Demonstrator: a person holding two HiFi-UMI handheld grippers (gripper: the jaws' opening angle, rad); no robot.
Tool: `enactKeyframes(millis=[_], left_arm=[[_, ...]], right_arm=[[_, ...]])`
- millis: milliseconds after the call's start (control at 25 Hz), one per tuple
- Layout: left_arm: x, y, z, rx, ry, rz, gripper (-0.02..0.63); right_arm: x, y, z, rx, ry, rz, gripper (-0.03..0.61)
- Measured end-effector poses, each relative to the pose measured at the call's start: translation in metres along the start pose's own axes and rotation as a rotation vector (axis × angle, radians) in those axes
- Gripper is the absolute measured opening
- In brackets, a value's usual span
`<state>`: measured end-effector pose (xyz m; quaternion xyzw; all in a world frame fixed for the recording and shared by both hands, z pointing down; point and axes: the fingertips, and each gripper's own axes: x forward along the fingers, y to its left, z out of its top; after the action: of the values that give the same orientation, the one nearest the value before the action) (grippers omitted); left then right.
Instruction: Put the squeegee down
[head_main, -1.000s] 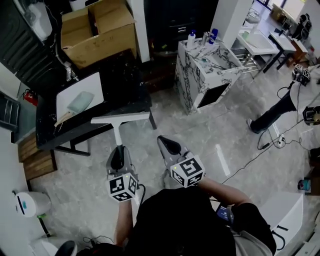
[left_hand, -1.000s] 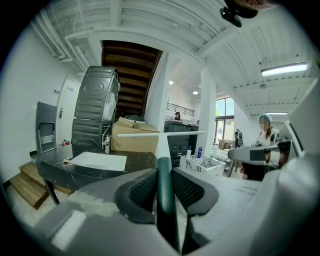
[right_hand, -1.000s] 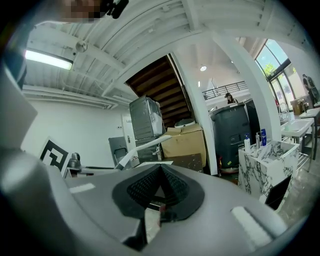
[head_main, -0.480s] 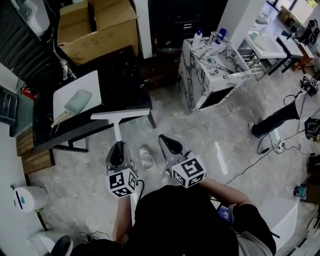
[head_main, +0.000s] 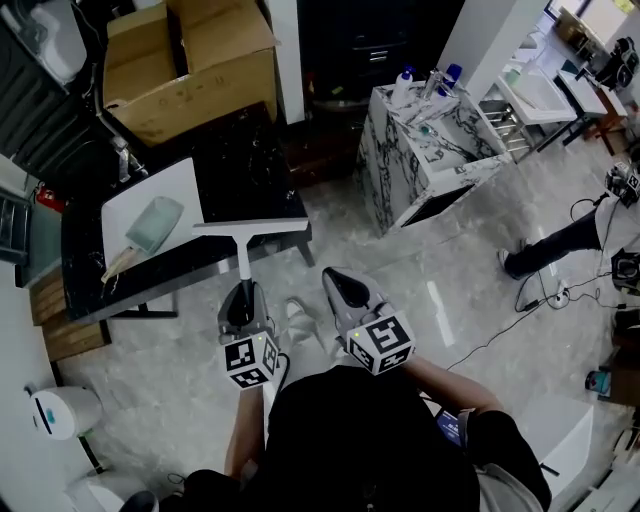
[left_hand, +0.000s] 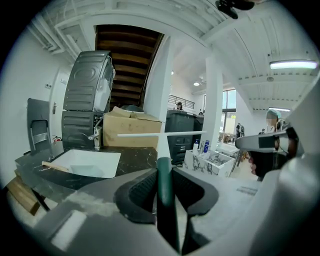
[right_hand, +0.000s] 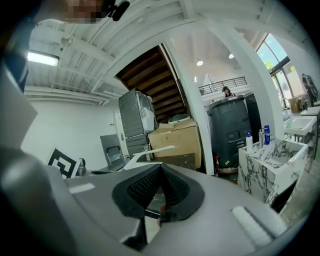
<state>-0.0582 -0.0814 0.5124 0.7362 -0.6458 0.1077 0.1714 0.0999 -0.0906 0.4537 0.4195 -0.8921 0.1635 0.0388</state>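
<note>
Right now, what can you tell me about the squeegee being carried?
The squeegee is T-shaped: a long, thin white bar on a white neck, ending in a dark green, plastic-looking handle. The left gripper clamps that handle between its jaws. It hangs in the air, bar crosswise, near the front edge of the black counter, touching nothing else.

- Glossy grey tiled floor (head_main: 440, 300): beneath the left claw (head_main: 240, 296) and right claw (head_main: 343, 287).
- Dark tabletop (head_main: 250, 165) with white basin (head_main: 180, 180): ahead of left claw.
- Marble-veined cabinet (head_main: 410, 170): ahead-right of right claw.
- Cardboard box (head_main: 190, 60): beyond tabletop.
</note>
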Motion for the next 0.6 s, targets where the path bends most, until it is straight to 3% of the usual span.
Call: enactKeyframes(millis=[280, 600], left_arm=[[0.057, 0.029, 0.019, 0.02, 0.023, -0.042, 0.104], [0.115, 0.058, 0.015, 0.038, 0.081, -0.108, 0.104]], right_arm=[[0.053, -0.013, 0.022, 0.003, 0.002, -0.049, 0.003], [0.098, -0.028, 0.033, -0.001, 0.006, -0.14, 0.003]])
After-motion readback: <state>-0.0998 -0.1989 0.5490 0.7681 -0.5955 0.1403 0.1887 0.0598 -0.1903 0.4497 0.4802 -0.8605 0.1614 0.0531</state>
